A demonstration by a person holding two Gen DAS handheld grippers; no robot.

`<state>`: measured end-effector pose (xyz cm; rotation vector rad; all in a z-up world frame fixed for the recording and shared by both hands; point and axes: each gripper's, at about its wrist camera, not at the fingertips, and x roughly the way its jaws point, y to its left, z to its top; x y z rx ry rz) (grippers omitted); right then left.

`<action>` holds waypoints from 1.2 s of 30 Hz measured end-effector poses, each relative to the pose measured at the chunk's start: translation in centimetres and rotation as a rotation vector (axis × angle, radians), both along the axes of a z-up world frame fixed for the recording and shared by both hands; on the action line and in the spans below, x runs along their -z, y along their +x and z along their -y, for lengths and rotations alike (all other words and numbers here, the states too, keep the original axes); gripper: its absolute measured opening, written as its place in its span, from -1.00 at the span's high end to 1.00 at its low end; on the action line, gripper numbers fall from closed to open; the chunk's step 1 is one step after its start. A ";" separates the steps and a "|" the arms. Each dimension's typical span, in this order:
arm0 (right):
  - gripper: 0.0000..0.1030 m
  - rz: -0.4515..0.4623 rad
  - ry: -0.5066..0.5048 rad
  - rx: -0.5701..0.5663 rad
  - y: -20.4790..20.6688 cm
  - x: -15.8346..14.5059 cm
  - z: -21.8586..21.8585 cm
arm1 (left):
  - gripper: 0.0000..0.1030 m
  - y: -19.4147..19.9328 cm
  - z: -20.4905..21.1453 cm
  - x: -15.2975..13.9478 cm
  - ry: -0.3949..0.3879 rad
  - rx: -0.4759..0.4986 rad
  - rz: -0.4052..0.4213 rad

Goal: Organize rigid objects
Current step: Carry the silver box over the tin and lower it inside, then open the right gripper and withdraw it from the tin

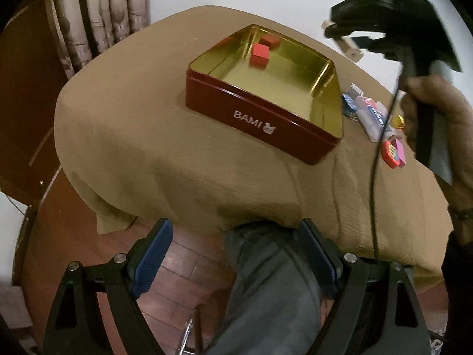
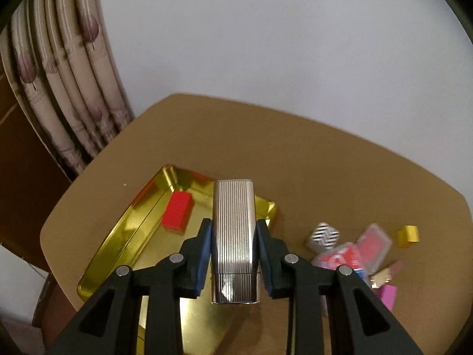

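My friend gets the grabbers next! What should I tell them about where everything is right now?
Right gripper: shut on the ribbed silver metal case, held above the tin.
Left gripper: open, empty, back at the near table edge.
Red rectangular tin with gold inside: on the tan tablecloth, lid off.
Done: one red block is in the tin.
Left: set the silver case in the tin, then fetch the loose pile beside it: zigzag black-and-white cube, small gold cube, red cards in a clear case, pink block and the rest.
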<state>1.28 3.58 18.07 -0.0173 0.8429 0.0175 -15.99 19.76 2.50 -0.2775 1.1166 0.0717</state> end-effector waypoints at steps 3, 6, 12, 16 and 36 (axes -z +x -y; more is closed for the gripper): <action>0.43 -0.039 -0.008 0.006 1.7 1.7 -0.8 | -0.62 0.0 0.3 -0.1 0.035 -0.009 0.013; 0.43 -0.094 0.006 0.015 3.6 3.7 -1.1 | -0.62 -0.1 0.6 0.0 0.051 0.004 0.013; 0.43 -0.131 -0.024 0.028 5.6 6.0 -1.9 | -0.62 0.2 0.8 0.9 0.046 0.031 -0.014; 0.43 -0.160 -0.019 0.023 6.2 7.0 -1.9 | -0.62 0.3 0.6 1.2 0.042 0.032 -0.023; 0.09 0.015 -0.047 0.028 -0.1 1.8 0.4 | -0.62 -0.4 2.6 0.6 0.092 0.052 -0.008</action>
